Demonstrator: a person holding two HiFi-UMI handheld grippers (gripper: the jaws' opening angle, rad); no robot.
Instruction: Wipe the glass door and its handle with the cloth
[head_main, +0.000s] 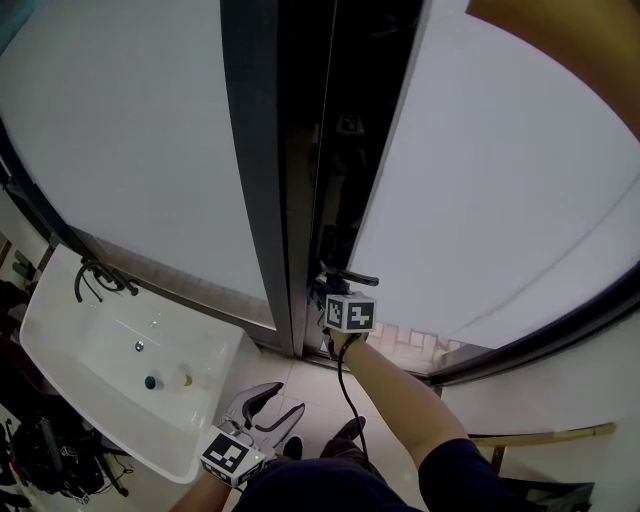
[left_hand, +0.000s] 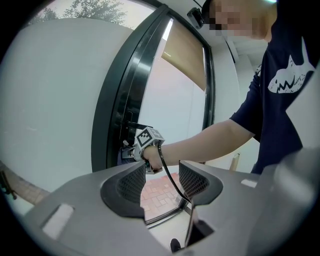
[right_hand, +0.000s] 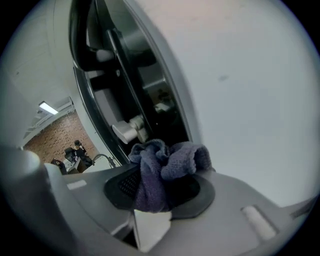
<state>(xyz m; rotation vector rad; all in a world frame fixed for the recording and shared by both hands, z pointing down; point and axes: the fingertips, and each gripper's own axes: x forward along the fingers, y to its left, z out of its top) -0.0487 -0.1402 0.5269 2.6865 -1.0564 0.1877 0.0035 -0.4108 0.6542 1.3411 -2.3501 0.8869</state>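
Cloth (right_hand: 162, 172): purple, bunched, pinched between the jaws of the right gripper (head_main: 338, 292), with a tuft standing proud of the tips. That gripper is up at the door's edge, right by the handle (head_main: 347, 275), a dark lever. I cannot tell whether the cloth touches it. Frosted glass (head_main: 500, 190) runs off to the right of the handle, with the dark frame (head_main: 262, 170) to its left. The door looks ajar. Left gripper (left_hand: 162, 182) hangs low near the person's waist, jaws spread, nothing between them. Sink (head_main: 60, 335) sits down at left, well apart from the work.

Judgement: the handle wipe looks to be the step in hand. How much glass is done cannot be read from the panes.

To do it well:
- Keep the pinch firm so the cloth does not slip out.
- Lead with the loose tuft, not the hard tips.
- Lay the cloth over the lever and run its length, top and underside, then round the base.
- Press lightly, since a hard push could swing the door.
- The free gripper could steady the door edge.
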